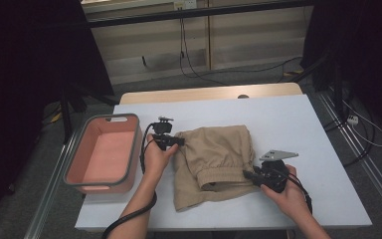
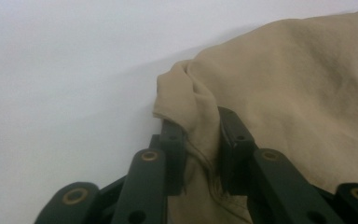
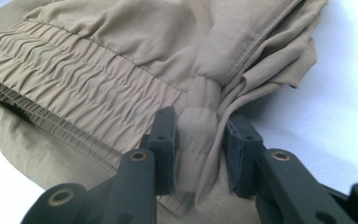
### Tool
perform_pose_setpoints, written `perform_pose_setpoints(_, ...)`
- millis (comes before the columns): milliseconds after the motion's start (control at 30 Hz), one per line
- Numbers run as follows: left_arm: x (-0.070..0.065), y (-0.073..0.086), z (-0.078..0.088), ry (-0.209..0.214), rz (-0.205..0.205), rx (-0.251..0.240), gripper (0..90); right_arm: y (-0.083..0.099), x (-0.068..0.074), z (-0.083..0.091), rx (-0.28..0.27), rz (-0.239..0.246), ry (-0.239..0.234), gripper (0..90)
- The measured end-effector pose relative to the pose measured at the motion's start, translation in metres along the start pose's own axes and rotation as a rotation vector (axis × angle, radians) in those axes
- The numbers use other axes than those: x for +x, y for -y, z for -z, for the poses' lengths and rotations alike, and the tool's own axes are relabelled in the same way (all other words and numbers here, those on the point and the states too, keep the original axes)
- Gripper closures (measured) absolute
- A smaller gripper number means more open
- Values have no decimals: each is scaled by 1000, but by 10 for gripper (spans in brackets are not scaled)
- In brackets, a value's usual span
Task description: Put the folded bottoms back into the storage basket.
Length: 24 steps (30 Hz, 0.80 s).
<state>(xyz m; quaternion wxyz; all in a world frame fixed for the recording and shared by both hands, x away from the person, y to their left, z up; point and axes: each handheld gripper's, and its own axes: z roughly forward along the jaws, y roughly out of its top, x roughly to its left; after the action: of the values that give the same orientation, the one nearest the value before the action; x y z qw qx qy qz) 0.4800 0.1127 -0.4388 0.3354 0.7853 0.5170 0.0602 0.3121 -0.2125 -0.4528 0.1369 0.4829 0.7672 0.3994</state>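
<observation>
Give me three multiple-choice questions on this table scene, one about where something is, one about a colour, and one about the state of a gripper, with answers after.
1. Where does the bin stand?
A. At the table's left edge, left of the garment
B. On top of the garment
C. At the table's right edge

2. What colour is the garment?
A. Dark blue
B. Tan
C. White

3. What is the left gripper doing?
A. Hanging open over the bin
B. Gripping the table edge
C. Pinching a fold of the garment

Answers:
1. A, since the high view shows the pink, grey-rimmed bin beside the left hand, apart from the cloth.
2. B, as the cloth reads tan in all three views.
3. C, because the left gripper view shows a bunched fold of cloth pressed between the two jaws.
</observation>
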Motion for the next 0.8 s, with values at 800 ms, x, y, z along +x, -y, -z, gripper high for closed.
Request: perform_pose_setpoints(800,-15,-50,58,-70,0,85,861,-17,23,6,-41,31,-46,720)
